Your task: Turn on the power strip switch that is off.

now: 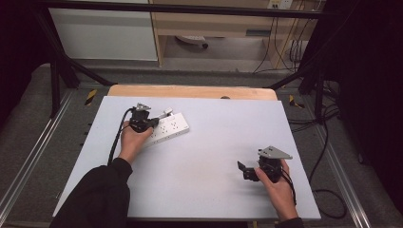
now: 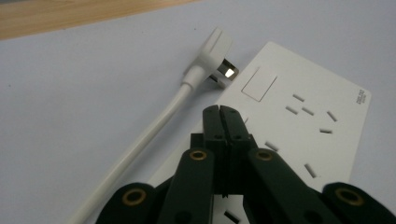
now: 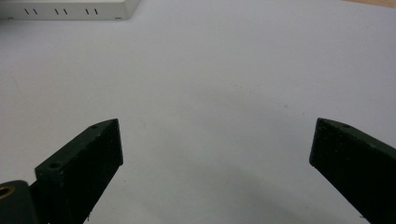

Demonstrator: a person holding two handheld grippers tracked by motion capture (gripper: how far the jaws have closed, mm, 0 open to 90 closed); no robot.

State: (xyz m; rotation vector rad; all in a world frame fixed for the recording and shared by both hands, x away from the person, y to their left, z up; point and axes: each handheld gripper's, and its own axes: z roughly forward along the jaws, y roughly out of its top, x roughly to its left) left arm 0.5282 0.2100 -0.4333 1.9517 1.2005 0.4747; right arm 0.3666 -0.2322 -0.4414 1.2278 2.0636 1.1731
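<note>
White power strip (image 1: 167,128) lies flat on the left half of the pale surface (image 1: 214,156), toward the far side, set at a slant. Its face carries several sets of socket slots and a square button near one end. The left gripper (image 1: 153,121) sits directly over the strip's near-left end, held by the person's left hand (image 1: 131,141). In the left gripper view its two black jaws are pressed together with nothing between them, their tips hanging over the strip's face (image 2: 299,121) just short of the button. A white plug (image 2: 212,58) with its white cable (image 2: 140,149) lies on the surface just beside the strip's end, metal prongs pointing at the strip; whether they touch it cannot be told. The right gripper (image 1: 243,171) rests on the near right part of the surface, well apart from the strip, in the person's right hand (image 1: 278,183). Its jaws stand wide apart and empty, pointing left across bare surface, with the strip's edge (image 3: 70,9) far off at the top left of the right gripper view.
</note>
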